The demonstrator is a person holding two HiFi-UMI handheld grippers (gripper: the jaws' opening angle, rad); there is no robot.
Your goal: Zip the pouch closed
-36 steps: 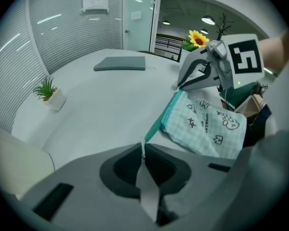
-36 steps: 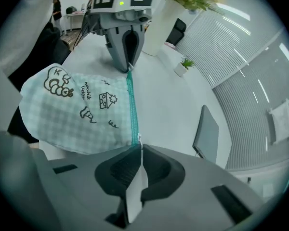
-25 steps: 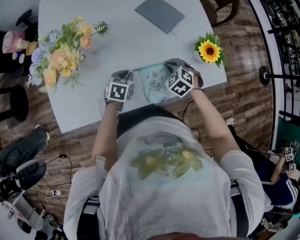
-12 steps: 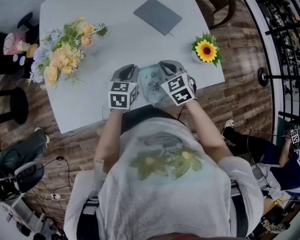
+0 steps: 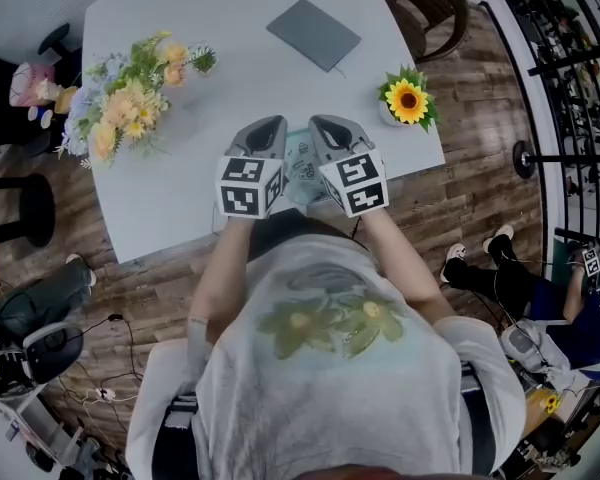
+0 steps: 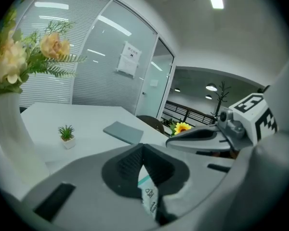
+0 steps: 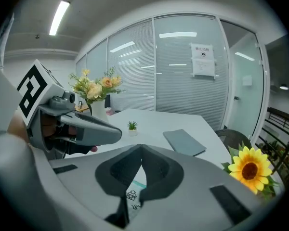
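Both tools: pressed together, each pinching the pouch; neither is spread.
Left tool (image 6: 143, 147): its pads (image 6: 129, 163) bite one top edge of the pouch (image 6: 149, 196), and the printed fabric hangs down from the bite.
Right tool (image 7: 141, 150): the same grip on the other end, with fabric bearing small drawings showing under the bite.
Pouch place: in the air between the two tools, close in front of me, over the near edge of the tabletop (image 5: 170, 208). From the head view I judge it is not resting there.
Why held so: two grips side by side pull the top edge taut, so a slider would have a straight track to run along. Holding it up near me puts the seam under my eyes.
Zip: I cannot make out the slider, or whether the teeth are open. A teal strip (image 6: 143, 180) sits right at the left bite, perhaps the zip tape.
Step, as I judge: gripping and presenting the pouch; the pull along the zip is not yet done.
Next need: one tool anchors an end while the other finds the pull tab, a small target.
Risk: thin fabric may slip from either pinch, or fold if the tools come too near each other.
Around: bouquet (image 5: 130, 108), sunflower (image 5: 407, 100) and grey pad (image 5: 317, 32) are all well apart from the tools, none in the way.
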